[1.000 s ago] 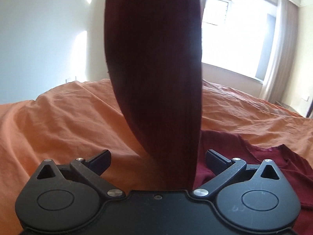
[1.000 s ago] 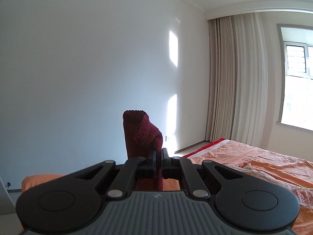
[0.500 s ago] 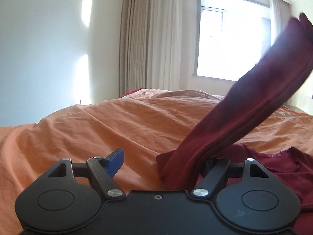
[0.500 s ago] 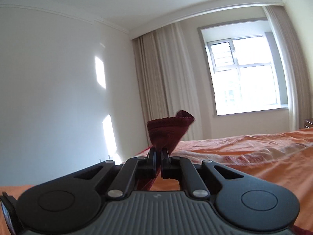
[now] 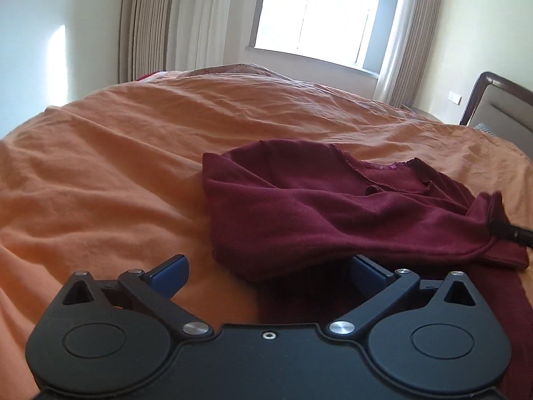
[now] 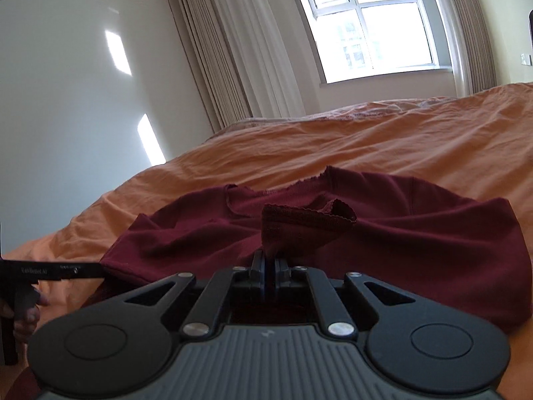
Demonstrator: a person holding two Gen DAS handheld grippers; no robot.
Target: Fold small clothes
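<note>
A dark red long-sleeved top (image 5: 333, 213) lies on the orange bedsheet (image 5: 116, 173), its sleeve folded across its body; it also shows in the right wrist view (image 6: 416, 243). My left gripper (image 5: 266, 270) is open at the garment's near edge, with cloth lying between its blue fingers (image 5: 170, 270). My right gripper (image 6: 269, 263) is shut on the sleeve cuff (image 6: 306, 223), held low over the top. In the left wrist view the right gripper's tip (image 5: 506, 230) shows at the right edge, pinching the cuff.
The bed fills both views. A window (image 5: 316, 16) with curtains (image 5: 160, 23) is behind it. A brown headboard (image 5: 499, 106) stands at the right. In the right wrist view the left gripper's body (image 6: 50, 271) is at the left edge.
The right gripper carried the sleeve cuff down from high in the air and across the top. The sleeve now lies over the garment. The left gripper stayed open at the near edge.
</note>
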